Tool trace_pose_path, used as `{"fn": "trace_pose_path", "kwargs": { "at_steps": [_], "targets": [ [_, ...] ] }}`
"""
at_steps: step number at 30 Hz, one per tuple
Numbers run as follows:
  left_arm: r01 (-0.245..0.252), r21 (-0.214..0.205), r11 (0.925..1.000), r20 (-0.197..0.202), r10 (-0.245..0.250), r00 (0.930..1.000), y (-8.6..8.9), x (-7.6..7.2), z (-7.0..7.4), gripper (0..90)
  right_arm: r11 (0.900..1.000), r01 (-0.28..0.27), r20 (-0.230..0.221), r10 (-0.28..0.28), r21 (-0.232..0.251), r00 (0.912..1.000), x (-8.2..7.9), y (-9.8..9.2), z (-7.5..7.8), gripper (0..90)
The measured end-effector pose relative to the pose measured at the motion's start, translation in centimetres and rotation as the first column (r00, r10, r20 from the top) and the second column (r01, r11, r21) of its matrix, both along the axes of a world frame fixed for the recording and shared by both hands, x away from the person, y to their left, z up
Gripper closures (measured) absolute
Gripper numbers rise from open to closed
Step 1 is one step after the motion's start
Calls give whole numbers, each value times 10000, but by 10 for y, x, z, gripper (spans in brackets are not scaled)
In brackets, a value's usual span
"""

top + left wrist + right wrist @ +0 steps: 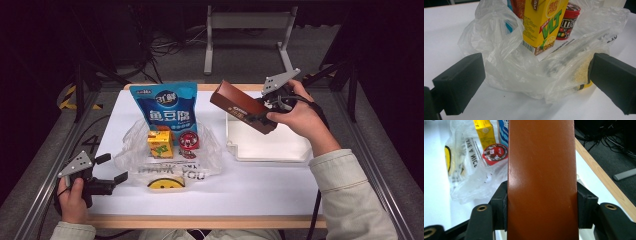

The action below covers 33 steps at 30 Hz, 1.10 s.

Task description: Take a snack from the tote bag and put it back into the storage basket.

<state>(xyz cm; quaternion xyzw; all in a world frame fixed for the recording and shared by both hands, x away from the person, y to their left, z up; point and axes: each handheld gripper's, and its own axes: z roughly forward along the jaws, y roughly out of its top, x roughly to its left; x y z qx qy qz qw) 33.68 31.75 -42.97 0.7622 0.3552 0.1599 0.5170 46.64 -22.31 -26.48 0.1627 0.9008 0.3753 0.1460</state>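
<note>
The brown box (243,107) is in the air above the left edge of the white tray (267,147), pinched between the jaws of the right hand-held gripper (265,114). It seems to be on the way to the clear plastic bag (131,142), where a blue pouch (165,107), a yellow carton (160,143) and a red tub (188,141) already stand. Putting it in is left to do. The left hand-held gripper (112,168) waits spread beside the bag on the worktop (260,185).
</note>
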Motion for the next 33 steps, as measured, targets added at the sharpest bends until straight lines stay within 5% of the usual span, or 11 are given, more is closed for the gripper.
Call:
{"fn": "trace_pose_path", "kwargs": {
  "at_steps": [33],
  "targets": [
    [83,-140,9999,3,-83,10000,-2,3,-2,11,9932,873,358,-847,-771,9958,41,-49,-10,423]
  ]
}}
